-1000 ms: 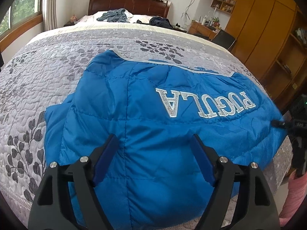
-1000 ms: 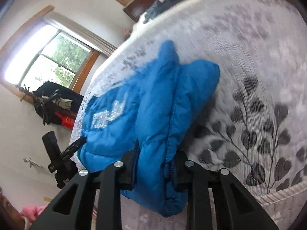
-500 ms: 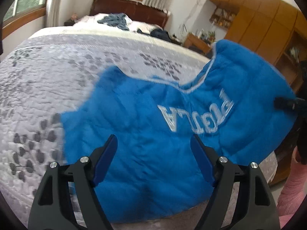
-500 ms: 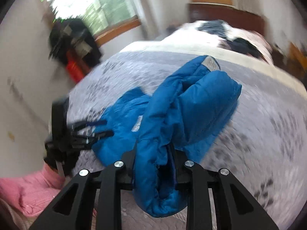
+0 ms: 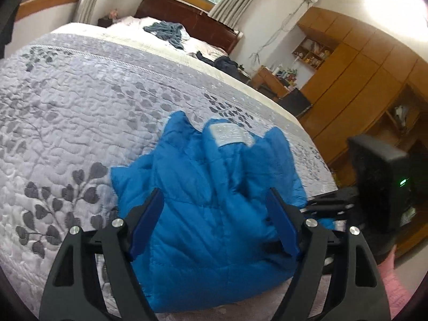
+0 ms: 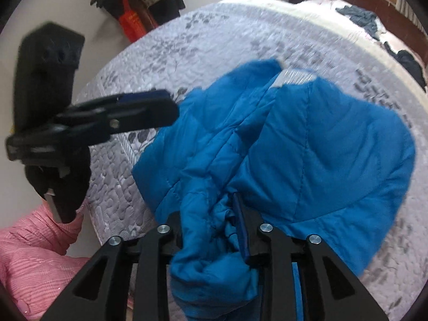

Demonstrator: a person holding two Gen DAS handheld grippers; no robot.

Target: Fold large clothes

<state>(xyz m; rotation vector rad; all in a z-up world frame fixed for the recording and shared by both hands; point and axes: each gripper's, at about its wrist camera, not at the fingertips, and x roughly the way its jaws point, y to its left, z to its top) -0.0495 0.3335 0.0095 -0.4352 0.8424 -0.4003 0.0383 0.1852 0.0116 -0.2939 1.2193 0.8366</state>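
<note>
right gripper (image 6: 214, 222) has its jaws pinching a bunched fold of the blue jacket (image 6: 307, 144) on the bed (image 5: 80, 101); left gripper (image 5: 215, 222) jaws spread.

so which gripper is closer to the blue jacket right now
Right. The right gripper is clamped on the blue jacket; the left gripper hangs open just above it.

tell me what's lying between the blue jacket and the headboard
Mostly bare grey leaf-print quilt, then pale bedding with a grey-blue garment and a dark garment before the headboard; the left wrist view shows it past the blue jacket.
</note>
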